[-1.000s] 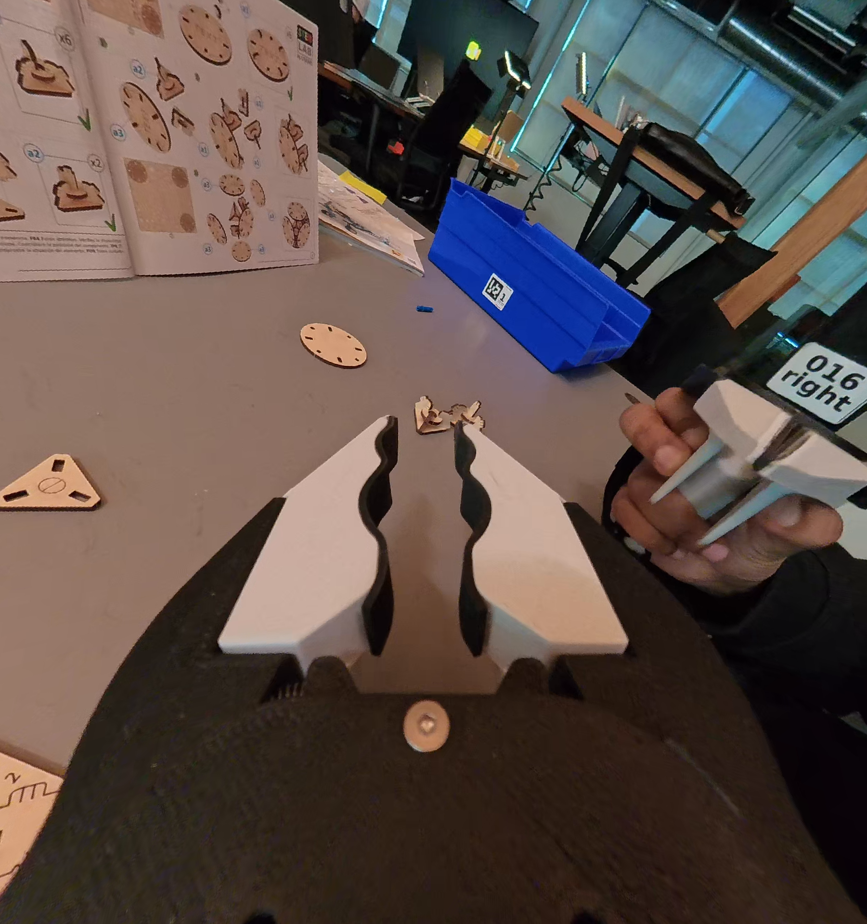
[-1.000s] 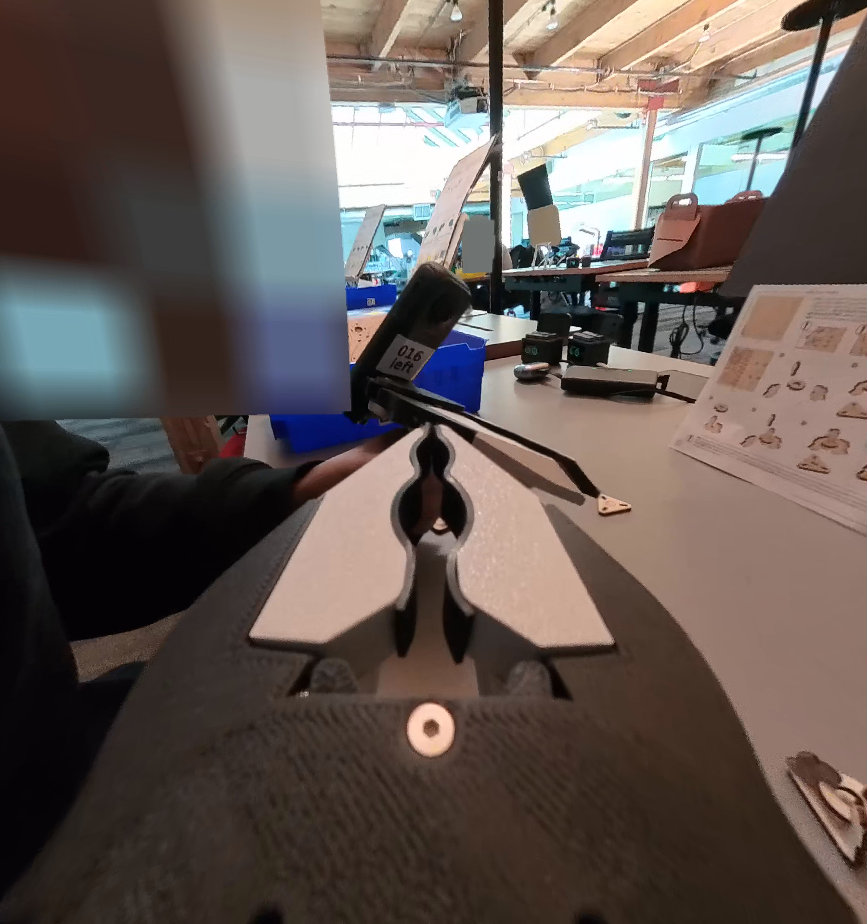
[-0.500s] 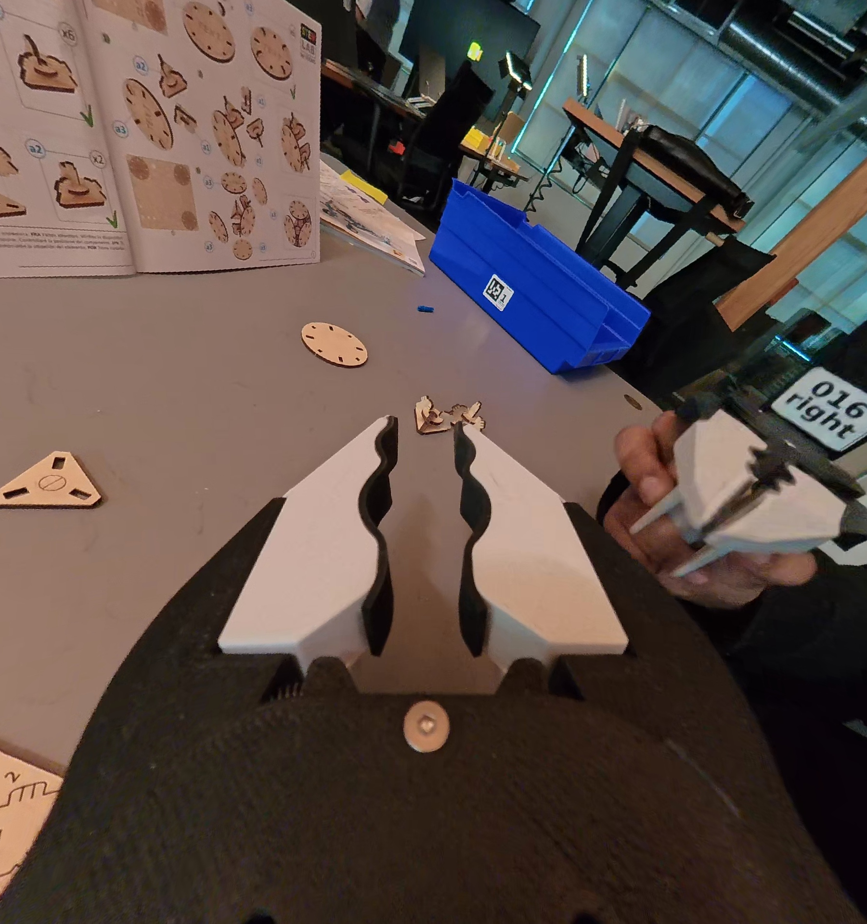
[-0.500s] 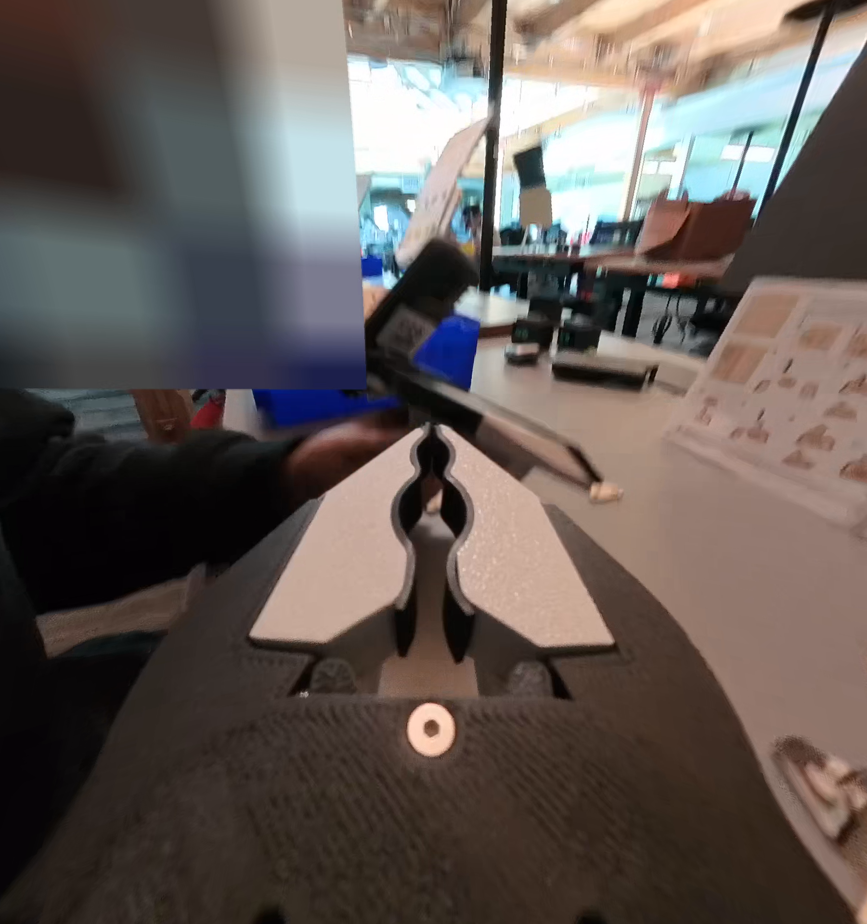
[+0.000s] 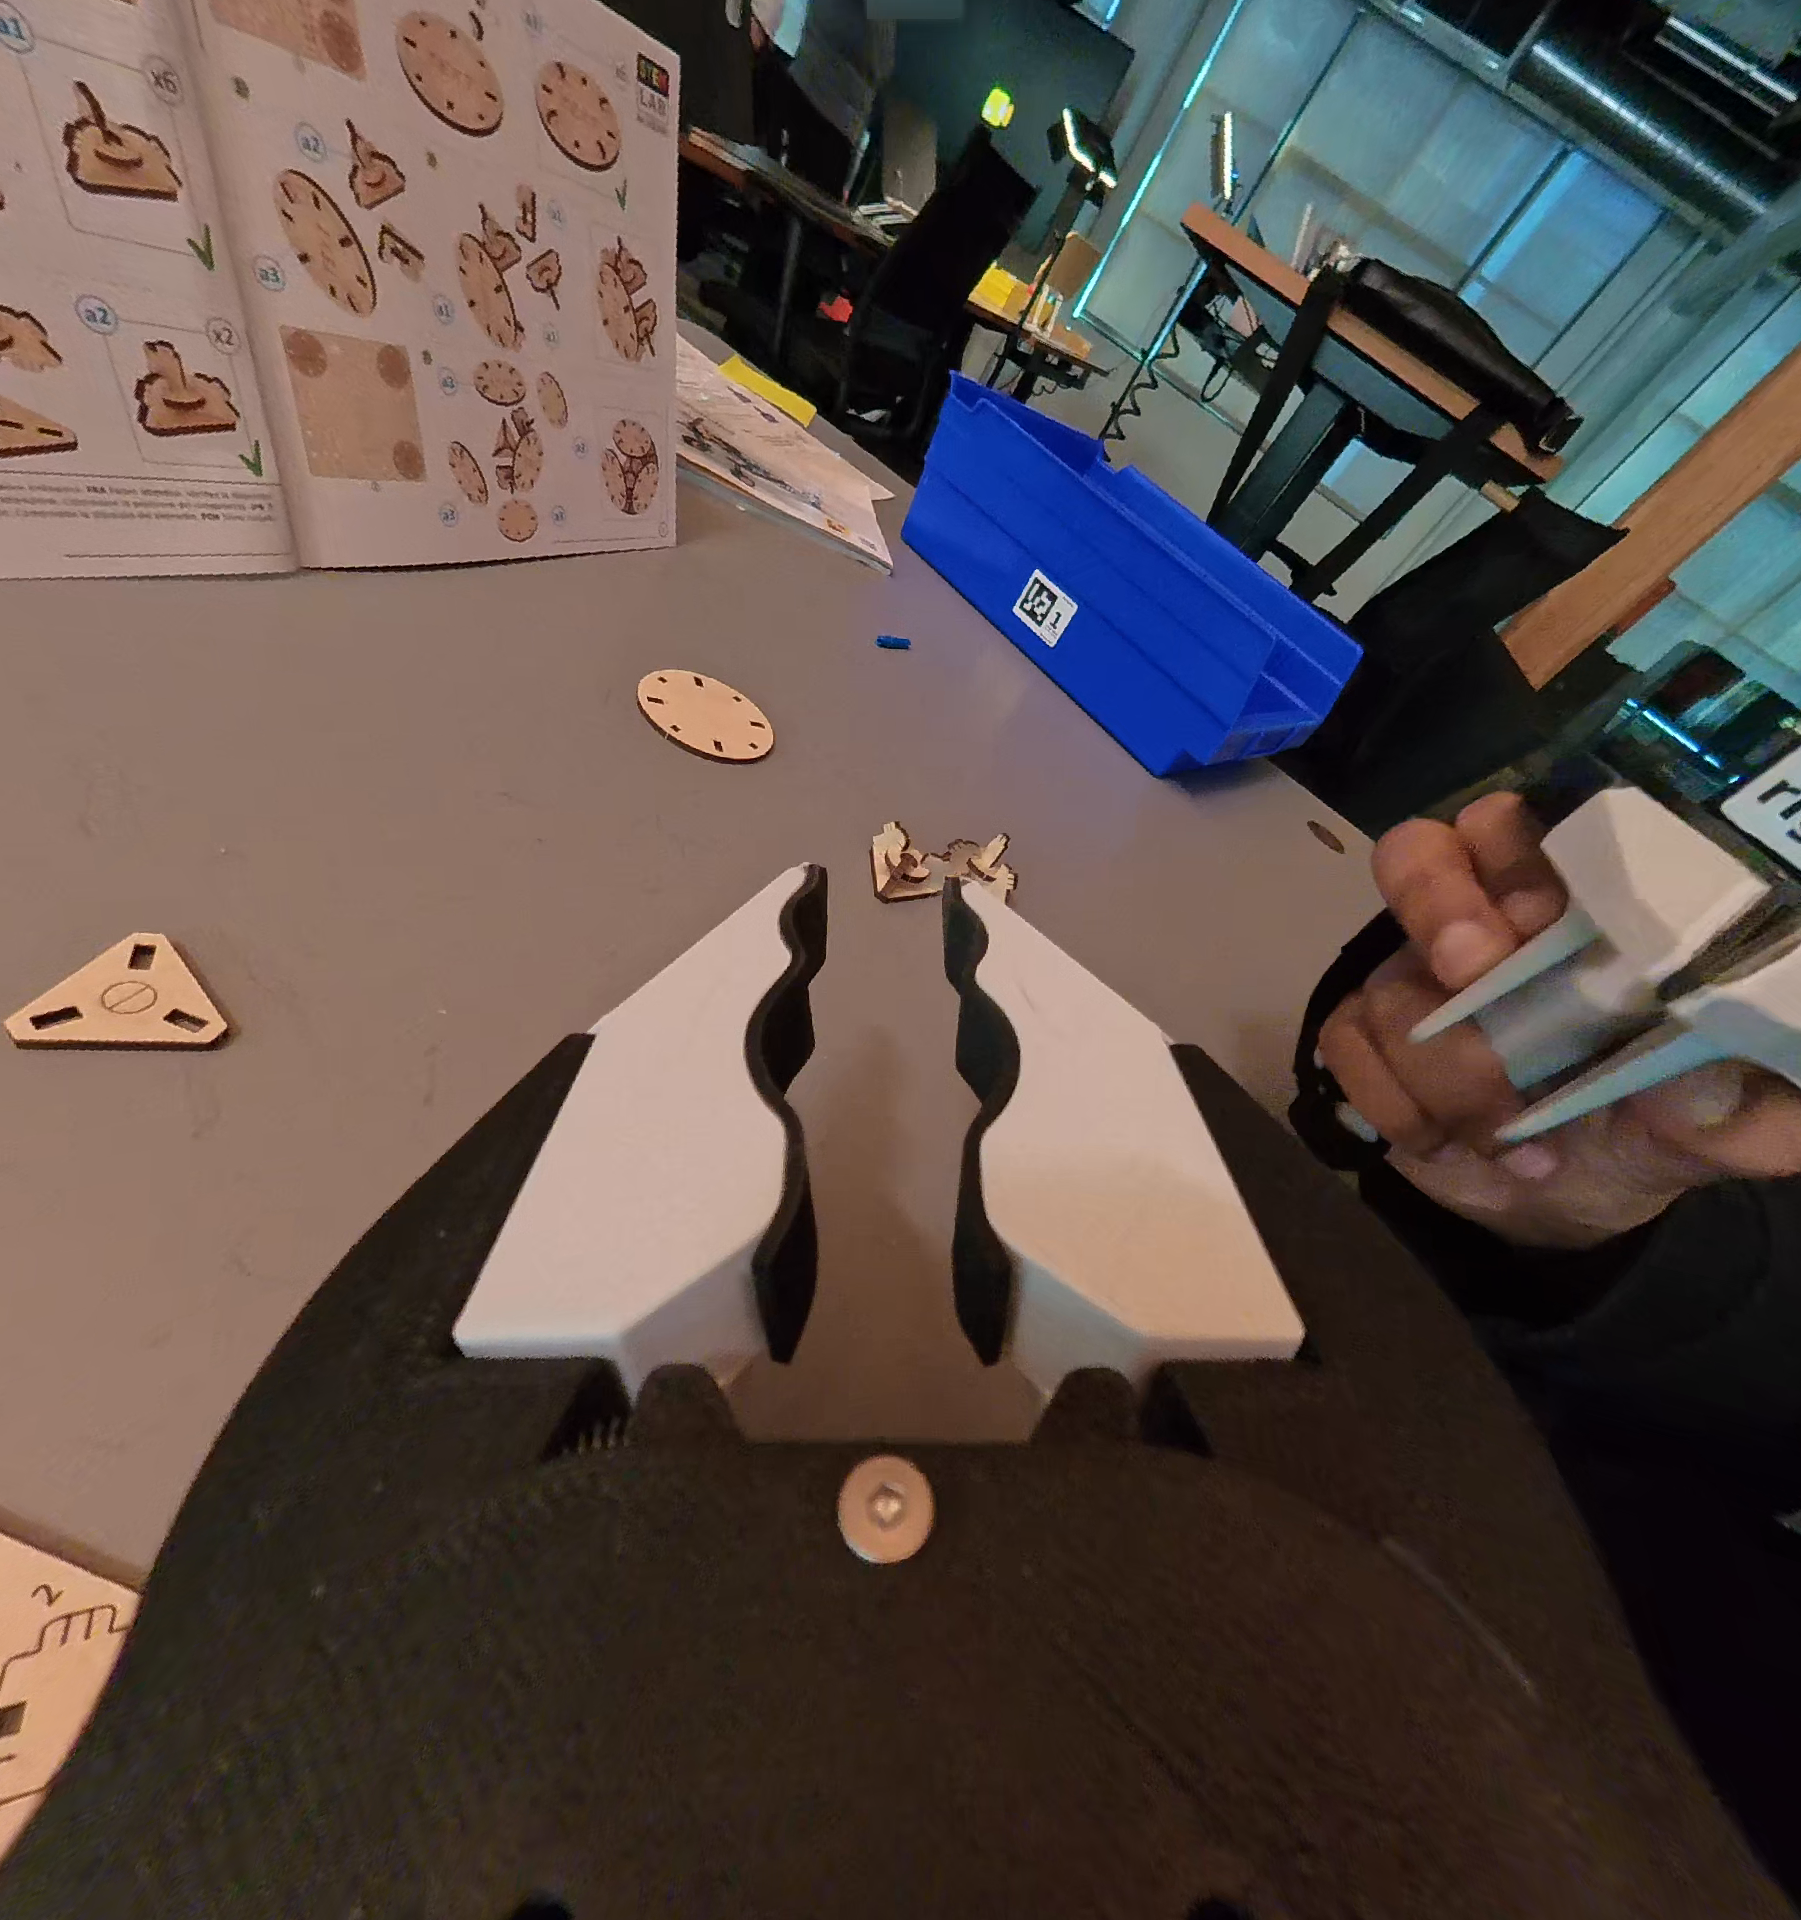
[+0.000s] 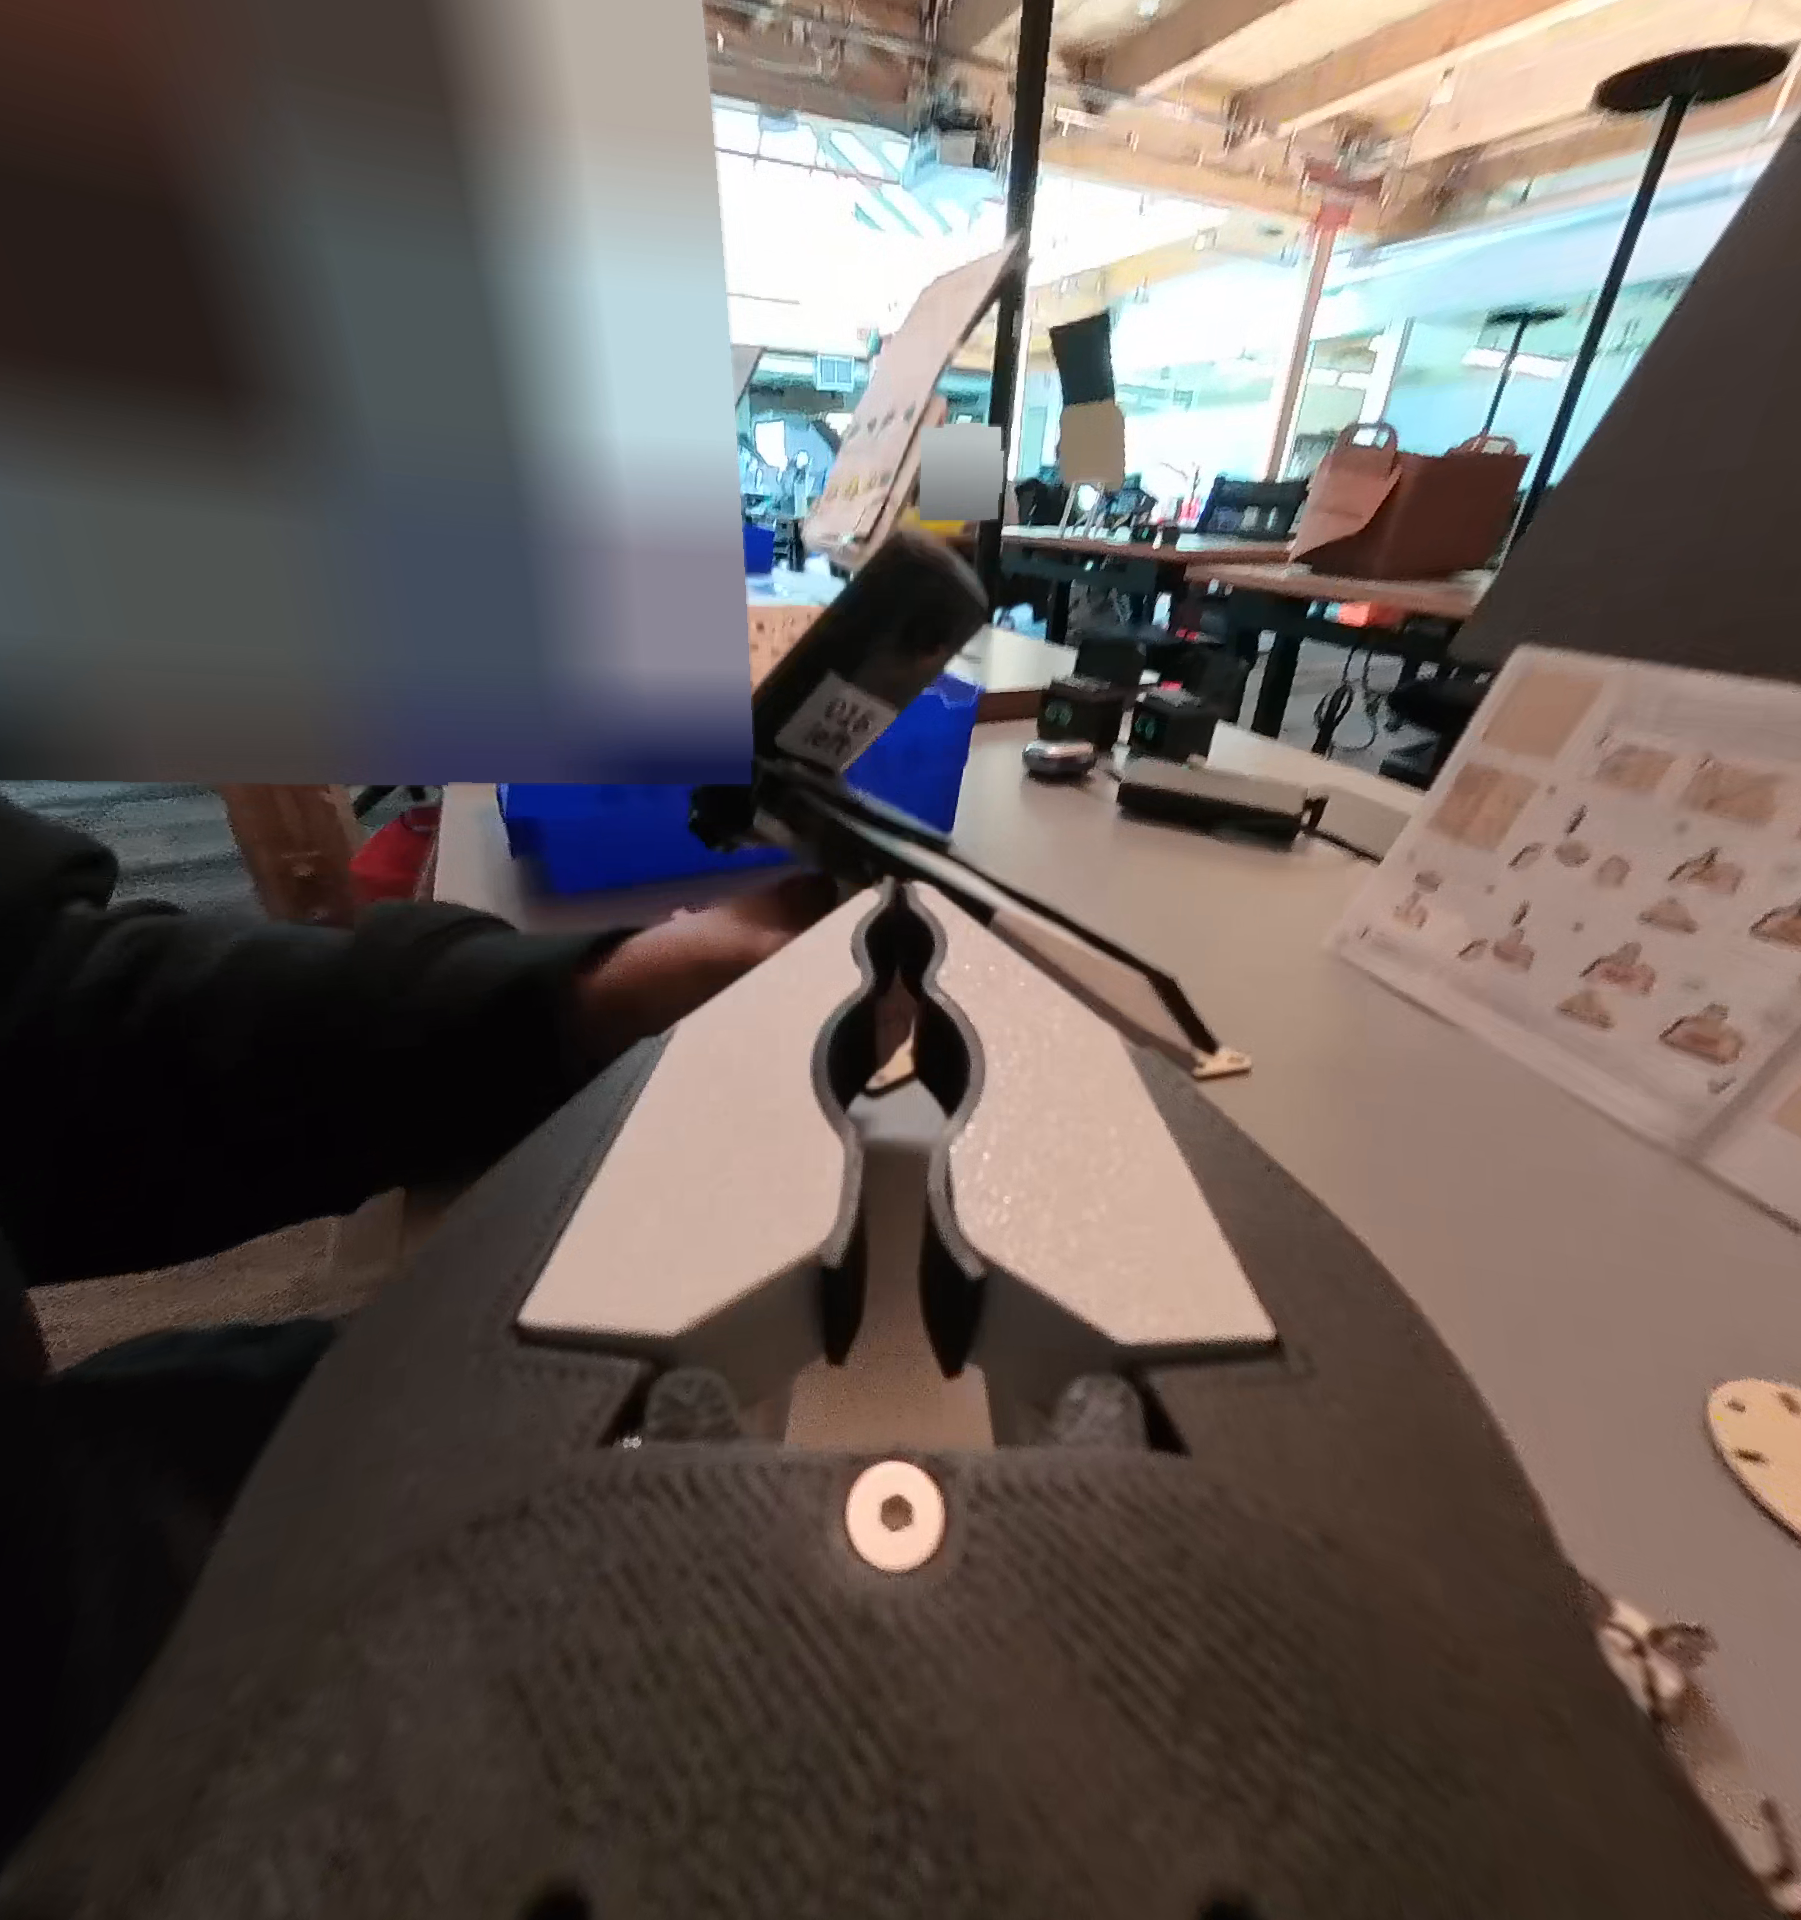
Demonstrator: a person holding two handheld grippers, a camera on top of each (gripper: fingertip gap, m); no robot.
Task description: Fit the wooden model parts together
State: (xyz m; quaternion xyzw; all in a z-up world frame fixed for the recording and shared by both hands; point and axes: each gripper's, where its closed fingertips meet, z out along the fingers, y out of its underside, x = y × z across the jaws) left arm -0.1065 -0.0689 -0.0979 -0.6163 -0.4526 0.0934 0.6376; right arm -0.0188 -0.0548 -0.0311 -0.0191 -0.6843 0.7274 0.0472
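Wooden triangle (image 5: 119, 995) flat, near open left claw (image 5: 883, 885).

It was an open workshop or maker space with exposed wooden ceiling beams (image 6: 1239, 94). Many work desks (image 6: 1291, 582) stood far behind, and a blue parts bin (image 5: 1135, 582) and an assembly booklet (image 5: 304, 281) were on the near grey table (image 5: 356, 779).

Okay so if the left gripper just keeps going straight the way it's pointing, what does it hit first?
Most likely the small assembled wooden pieces on the grey table, just ahead of the left gripper and slightly toward its right finger. Its jaws stand open with nothing between them. Depth is hard to judge.
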